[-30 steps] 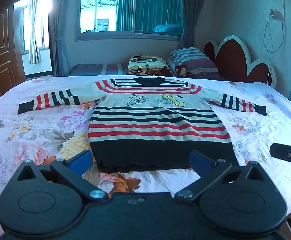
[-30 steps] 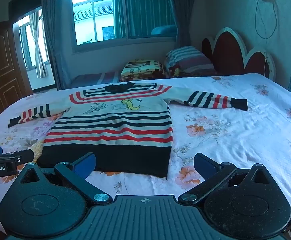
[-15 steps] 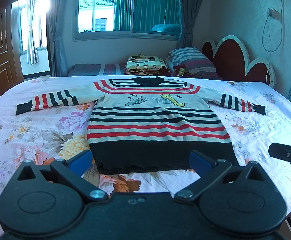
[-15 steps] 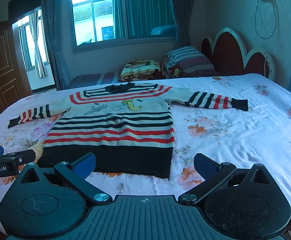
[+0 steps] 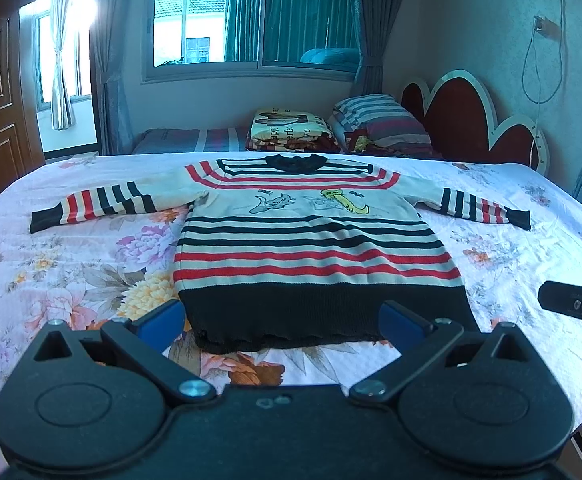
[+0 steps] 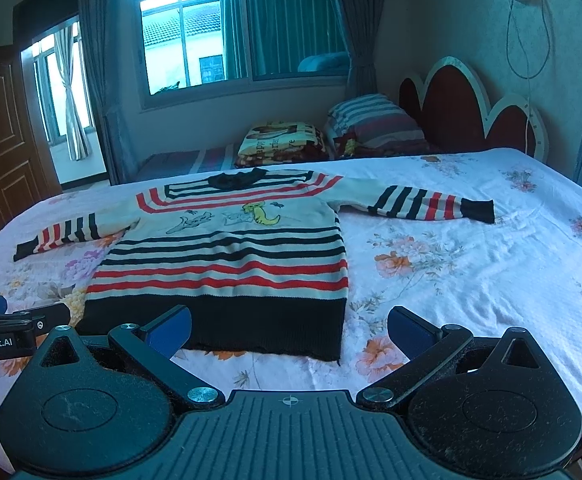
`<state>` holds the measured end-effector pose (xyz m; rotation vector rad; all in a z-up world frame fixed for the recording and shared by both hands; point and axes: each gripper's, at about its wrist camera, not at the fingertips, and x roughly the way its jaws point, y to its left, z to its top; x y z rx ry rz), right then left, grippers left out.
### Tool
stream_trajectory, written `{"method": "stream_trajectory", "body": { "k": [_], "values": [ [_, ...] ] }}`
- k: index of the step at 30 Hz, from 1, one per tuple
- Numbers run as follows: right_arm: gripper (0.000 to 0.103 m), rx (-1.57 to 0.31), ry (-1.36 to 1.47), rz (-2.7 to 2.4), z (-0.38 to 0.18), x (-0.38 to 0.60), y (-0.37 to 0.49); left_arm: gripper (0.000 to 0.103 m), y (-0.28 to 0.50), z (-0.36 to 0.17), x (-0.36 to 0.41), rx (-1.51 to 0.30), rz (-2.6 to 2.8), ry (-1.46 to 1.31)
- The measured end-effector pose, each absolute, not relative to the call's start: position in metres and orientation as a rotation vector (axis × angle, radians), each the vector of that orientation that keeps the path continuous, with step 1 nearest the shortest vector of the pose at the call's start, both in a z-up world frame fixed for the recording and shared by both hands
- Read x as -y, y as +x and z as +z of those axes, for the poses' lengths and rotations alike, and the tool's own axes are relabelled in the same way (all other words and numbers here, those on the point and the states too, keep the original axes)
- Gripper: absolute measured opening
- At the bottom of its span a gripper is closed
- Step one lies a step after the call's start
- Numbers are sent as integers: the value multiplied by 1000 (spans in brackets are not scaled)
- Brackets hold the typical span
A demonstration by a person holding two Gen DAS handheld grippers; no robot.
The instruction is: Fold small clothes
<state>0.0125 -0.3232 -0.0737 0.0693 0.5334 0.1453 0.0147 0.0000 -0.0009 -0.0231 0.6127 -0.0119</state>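
**Pre-grasp: sweater flat, nothing pinched**

Striped sweater (image 5: pixel 315 248) lies flat and face up on the floral bedsheet (image 6: pixel 471 280), both sleeves stretched out sideways, collar on the far side toward the pillows (image 5: pixel 379 120), black hem nearest the grippers.

Left gripper (image 5: pixel 281 320): jaws spread wide, empty, hovering just short of the hem, roughly centred on it. Right gripper (image 6: pixel 289 326): also spread, empty, lined up near the hem's right corner. Neither touches the sweater.

My read: no fold started yet, step in hand is the first grasp.

How to do it well:
- Go for the sleeves first; fold each cuff inward across the chest print (keeps the body a clean rectangle).
- Pinch only the sweater, not the sheet under it; the knit is thick, so come in low and shallow.
- Lift just enough to clear, otherwise the body drags off square.
- Then take both hem corners together and carry them up to the collar.
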Motion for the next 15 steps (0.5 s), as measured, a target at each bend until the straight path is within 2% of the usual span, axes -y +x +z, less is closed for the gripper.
{"method": "stream_trajectory", "body": {
  "k": [15],
  "values": [
    [103, -532, 55, 152, -71, 316, 16, 103, 17, -1, -8, -610, -15, -36]
  ]
}}
